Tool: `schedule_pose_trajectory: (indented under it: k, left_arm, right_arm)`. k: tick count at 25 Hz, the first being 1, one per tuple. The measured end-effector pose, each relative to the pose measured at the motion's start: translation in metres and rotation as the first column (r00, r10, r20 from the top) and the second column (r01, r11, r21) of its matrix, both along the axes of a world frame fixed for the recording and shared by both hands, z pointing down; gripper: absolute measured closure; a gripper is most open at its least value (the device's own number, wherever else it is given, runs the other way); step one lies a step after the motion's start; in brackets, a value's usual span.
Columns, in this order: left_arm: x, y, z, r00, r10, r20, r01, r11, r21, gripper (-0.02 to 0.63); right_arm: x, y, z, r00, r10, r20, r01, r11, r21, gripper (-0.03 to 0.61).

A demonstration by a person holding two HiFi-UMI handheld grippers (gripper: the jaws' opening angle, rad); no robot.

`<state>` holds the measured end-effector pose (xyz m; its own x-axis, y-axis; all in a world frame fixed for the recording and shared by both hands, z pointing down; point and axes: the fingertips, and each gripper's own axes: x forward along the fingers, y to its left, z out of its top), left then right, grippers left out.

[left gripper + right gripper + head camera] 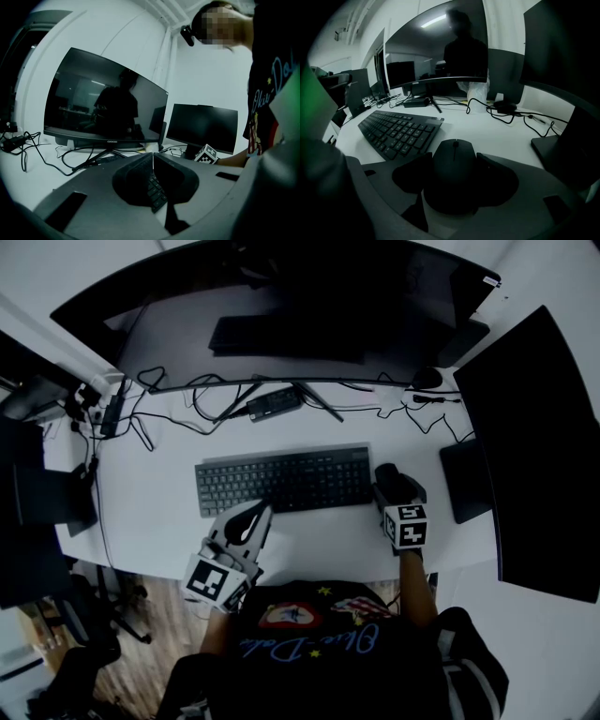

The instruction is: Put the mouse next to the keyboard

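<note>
Step in hand, as judged: setting down. The mouse (453, 164) is clamped between the fingers of the right gripper (394, 482), at centre right of the head view, just beside the right end of the keyboard (286, 481). Whether it already rests on the surface (159, 474) cannot be told.

The left gripper (261, 514), lower centre-left, has its fingers together on nothing and hangs over the keyboard's front edge.

To be done well: the mouse is to be lowered flat, nose toward the monitors, and only then are the fingers to be parted and drawn straight back.

Clearance: bare surface is seen between the keyboard end and the dark flat pad (464, 479) at right. The front edge of the surface lies close below in frame. Cables (412, 409) lie further up, well apart.
</note>
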<state>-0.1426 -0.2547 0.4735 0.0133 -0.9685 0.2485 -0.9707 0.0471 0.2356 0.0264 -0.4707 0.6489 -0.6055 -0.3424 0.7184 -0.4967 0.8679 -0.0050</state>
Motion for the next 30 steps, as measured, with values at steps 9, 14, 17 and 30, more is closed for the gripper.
schedule_pose_trajectory:
  k: [9, 14, 17, 30]
  left_arm:
    - [0.002, 0.003, -0.003, 1.000, 0.010, 0.010, -0.010, 1.000, 0.013, 0.609]
    - [0.007, 0.005, -0.007, 1.000, 0.019, 0.020, -0.019, 1.000, 0.024, 0.609]
    - [0.012, 0.005, -0.011, 0.999, 0.025, 0.025, -0.026, 0.999, 0.038, 0.611]
    - [0.032, 0.018, -0.023, 0.998, 0.026, 0.055, -0.029, 0.998, 0.061, 0.611]
  right_arm:
    - [0.002, -0.001, -0.012, 0.996, 0.049, 0.072, -0.049, 0.999, -0.004, 0.298]
    - [-0.005, 0.004, -0.044, 0.983, 0.050, 0.177, -0.052, 0.999, 0.010, 0.299]
    - [-0.010, 0.011, -0.059, 0.976, 0.025, 0.218, -0.031, 0.999, 0.023, 0.299]
    - [0.002, 0.044, -0.119, 0.920, 0.041, 0.390, -0.078, 0.994, 0.079, 0.580]
